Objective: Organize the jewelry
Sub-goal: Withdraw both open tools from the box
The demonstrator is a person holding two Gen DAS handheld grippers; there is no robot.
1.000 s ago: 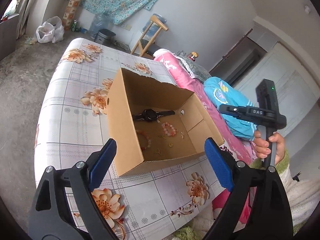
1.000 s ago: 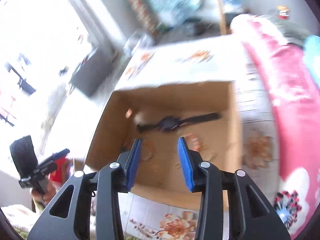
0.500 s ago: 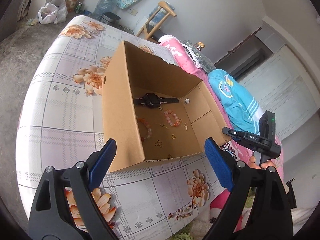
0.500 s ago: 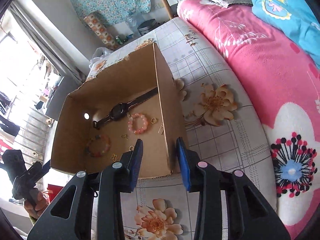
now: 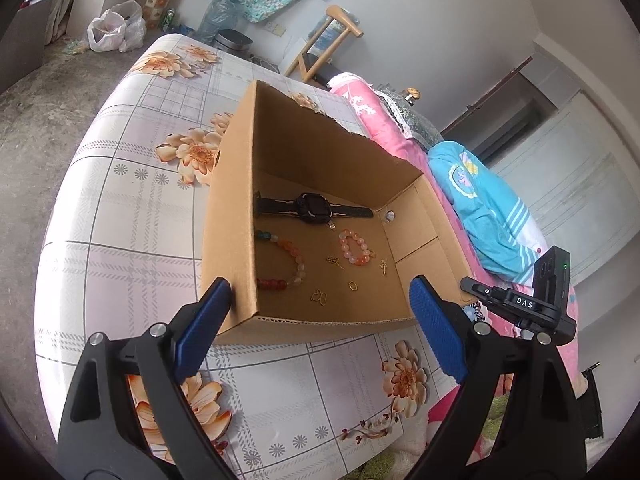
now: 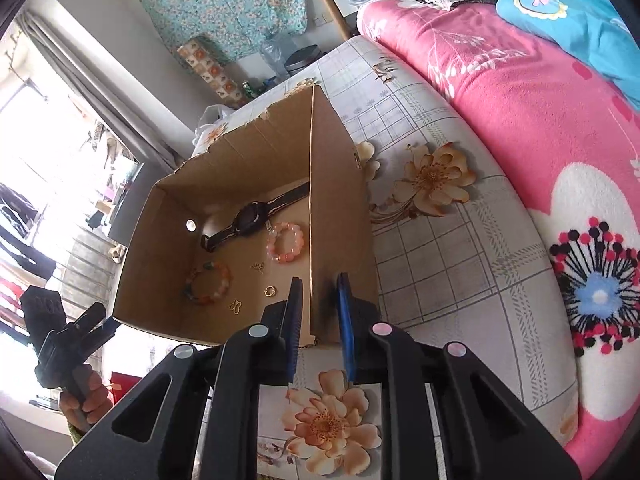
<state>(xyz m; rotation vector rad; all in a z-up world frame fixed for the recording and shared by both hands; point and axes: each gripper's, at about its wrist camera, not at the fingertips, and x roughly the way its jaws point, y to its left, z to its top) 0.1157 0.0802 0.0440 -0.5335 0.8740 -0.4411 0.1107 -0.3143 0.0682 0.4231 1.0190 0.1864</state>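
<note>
Left wrist view: your left gripper (image 5: 320, 316) stands wide apart at the box (image 5: 228, 216) near edge, gripping nothing | watch (image 5: 312, 210) and bracelets on the box floor | Right wrist view: your right gripper (image 6: 320, 312) has been closing, jaws astride the box's right wall (contact unclear).

Box: open cardboard box (image 5: 224, 236) on the flowered tablecloth (image 5: 120, 216), toward the table's far-right edge.
Inside, far wall: black watch (image 5: 314, 208), lying flat.
Inside, left wall: multicolour bead bracelet (image 5: 286, 260).
Inside, middle: pink bead bracelet (image 5: 354, 248); small gold pieces (image 5: 320, 297) nearby.
Left gripper (image 5: 320, 320): jaws spread wide, left pad just beside the box's near-left corner.
Right gripper (image 5: 520, 306): partly seen beyond the right edge.
</note>
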